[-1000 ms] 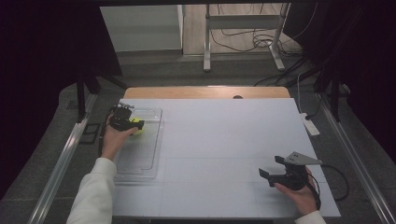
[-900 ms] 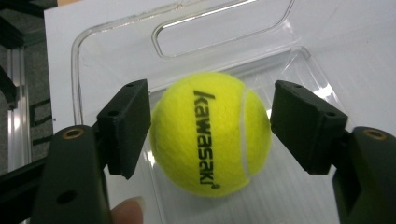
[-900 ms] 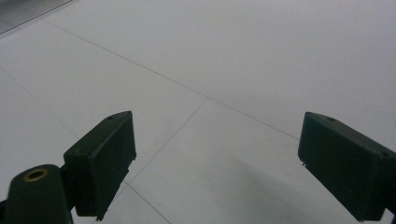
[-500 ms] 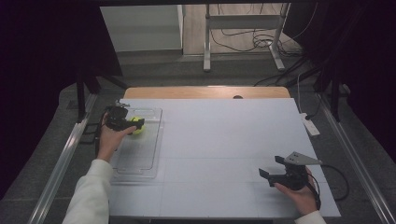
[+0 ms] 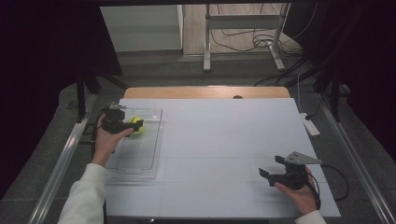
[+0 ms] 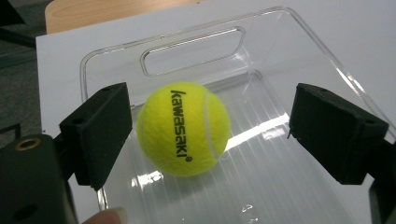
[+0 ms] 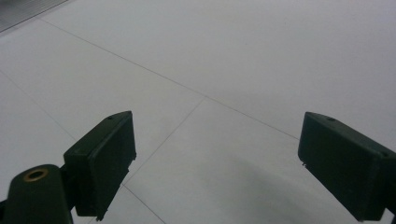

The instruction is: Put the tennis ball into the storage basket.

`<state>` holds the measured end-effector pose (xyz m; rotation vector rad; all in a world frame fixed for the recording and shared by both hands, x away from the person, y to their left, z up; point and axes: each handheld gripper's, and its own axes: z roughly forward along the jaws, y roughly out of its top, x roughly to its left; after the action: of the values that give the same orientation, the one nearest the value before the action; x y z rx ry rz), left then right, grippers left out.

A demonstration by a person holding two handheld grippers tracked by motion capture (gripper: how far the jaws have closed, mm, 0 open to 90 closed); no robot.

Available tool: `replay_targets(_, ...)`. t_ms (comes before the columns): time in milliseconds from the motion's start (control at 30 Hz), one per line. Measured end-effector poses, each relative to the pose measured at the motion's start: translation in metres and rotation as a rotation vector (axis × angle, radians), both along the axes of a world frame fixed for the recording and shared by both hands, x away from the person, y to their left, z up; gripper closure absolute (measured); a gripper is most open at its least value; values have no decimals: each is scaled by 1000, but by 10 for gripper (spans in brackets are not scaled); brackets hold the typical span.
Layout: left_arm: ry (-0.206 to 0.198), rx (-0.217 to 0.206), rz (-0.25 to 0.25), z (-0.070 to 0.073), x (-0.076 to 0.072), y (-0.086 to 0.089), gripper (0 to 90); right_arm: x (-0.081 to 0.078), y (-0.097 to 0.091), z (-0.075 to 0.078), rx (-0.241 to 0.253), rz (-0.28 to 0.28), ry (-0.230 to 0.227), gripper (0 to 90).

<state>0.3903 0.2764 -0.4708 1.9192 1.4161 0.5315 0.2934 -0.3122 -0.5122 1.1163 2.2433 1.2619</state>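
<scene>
Though glare-blurred, fuzzy round tennis ball (image 6: 183, 128), ribbed clear tray (image 6: 289, 60)

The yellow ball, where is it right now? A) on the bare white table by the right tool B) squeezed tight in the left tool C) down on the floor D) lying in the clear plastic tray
D: the yellow ball lies on the ribbed bottom of the clear tray, and the left tool stands open around it, with a gap on each side of the ball.
</scene>
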Motion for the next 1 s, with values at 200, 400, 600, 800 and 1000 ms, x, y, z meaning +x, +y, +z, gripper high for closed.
replay_targets(200, -29, -19, -53, 4, -10, -4, 149, 1, -1, -2, 5, -3, 7, 115)
replay_targets(400, -41, -43, -83, 7, -16, -7, 155, 2, -2, -2, 14, 0, 10, 116)
replay_targets(600, -51, -64, -126, 14, -27, -14, 156, 2, -2, -1, 21, 3, 6, 117)
replay_targets(800, -74, -86, -162, 16, -45, -21, 155, 0, 0, 1, 11, 5, 0, 117)
replay_targets(1000, -97, -102, -189, 16, -61, -26, 155, -1, 0, 1, 11, -1, -3, 117)
